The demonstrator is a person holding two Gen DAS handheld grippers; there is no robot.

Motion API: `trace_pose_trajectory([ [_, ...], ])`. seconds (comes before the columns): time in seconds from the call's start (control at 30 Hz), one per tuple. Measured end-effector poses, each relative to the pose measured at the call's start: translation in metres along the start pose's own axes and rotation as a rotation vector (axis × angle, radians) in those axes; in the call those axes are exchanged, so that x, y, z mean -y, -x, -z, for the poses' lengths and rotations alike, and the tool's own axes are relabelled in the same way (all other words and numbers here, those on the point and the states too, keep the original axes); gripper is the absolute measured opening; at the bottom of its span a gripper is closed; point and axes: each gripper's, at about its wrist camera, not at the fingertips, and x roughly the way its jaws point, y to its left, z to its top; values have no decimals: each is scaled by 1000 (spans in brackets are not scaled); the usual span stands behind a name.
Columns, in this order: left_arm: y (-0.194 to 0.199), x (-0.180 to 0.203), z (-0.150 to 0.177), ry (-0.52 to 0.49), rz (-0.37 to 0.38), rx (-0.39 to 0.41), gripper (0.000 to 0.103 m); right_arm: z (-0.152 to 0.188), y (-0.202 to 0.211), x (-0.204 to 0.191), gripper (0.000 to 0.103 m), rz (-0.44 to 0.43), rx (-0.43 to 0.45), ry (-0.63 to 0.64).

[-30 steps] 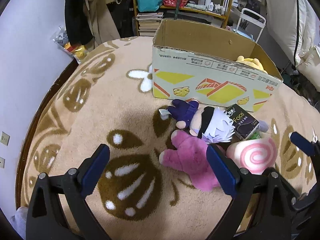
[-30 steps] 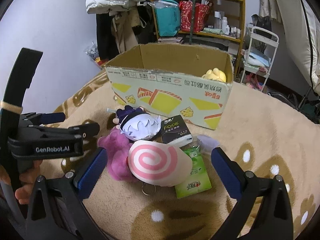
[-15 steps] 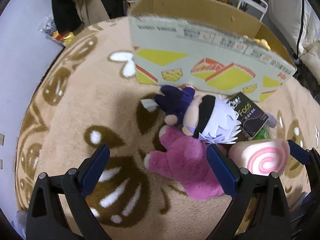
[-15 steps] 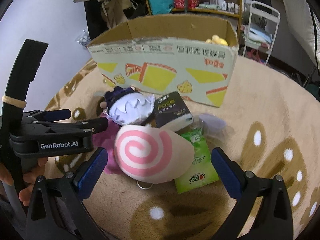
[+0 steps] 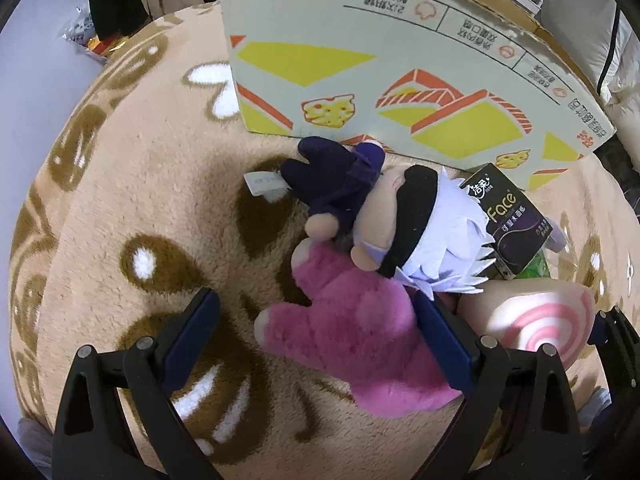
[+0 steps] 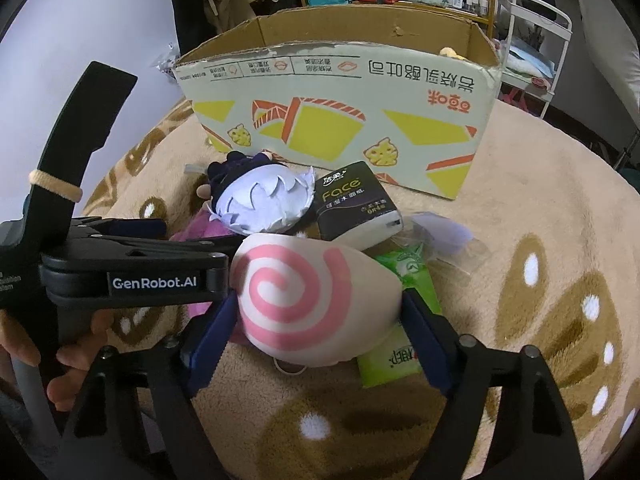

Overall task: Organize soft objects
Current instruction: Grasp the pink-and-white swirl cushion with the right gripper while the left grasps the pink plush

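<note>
My right-hand view alone shows the inside of the cardboard box (image 6: 340,96), a yellow toy (image 6: 452,53) peeking over its far right rim, the shelf behind, and my left hand (image 6: 60,356) on its handle; my left-hand view alone shows the pink plush (image 5: 360,340) in full and the doll's paper tag (image 5: 264,186). Count on the rug (image 6: 540,200): three soft toys outside the box, namely the pink plush, the white-haired doll (image 5: 400,224) lying across it, and the swirl cushion (image 6: 312,300); one dark tissue pack (image 6: 352,208); one green wipes pack (image 6: 408,280); one box. My left gripper (image 5: 316,334) stands wide open around the near end of the pink plush, right pad beside it, left pad well clear. My right gripper (image 6: 316,326) has just been closing, the swirl cushion between its pads, both pads at its sides. The green pack is mostly covered; a clear wrapper (image 6: 452,236) beside it is hard to identify.
</note>
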Motion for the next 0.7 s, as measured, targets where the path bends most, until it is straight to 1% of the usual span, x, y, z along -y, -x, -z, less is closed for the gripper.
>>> trace_pose_trajectory([
  [0.37, -12, -4, 0, 42, 54, -27, 95, -2, -4, 0, 86, -5, -5, -11],
  [0.43, -13, -4, -1, 46, 54, -38, 95, -2, -4, 0, 86, -5, -5, -11],
  [0.5, -19, -5, -2, 49, 54, -37, 95, -3, -4, 0, 82, -4, -1, -9],
  [0.57, -19, -4, -2, 51, 60, -35, 90, -3, -3, -2, 78, -5, 6, -1],
  [0.63, -19, -2, -2, 46, 63, -27, 82, -3, -3, -4, 74, -7, 8, 7],
  [0.7, -18, -1, -1, 38, 63, -17, 78, -3, -2, -7, 69, -5, 12, 17],
])
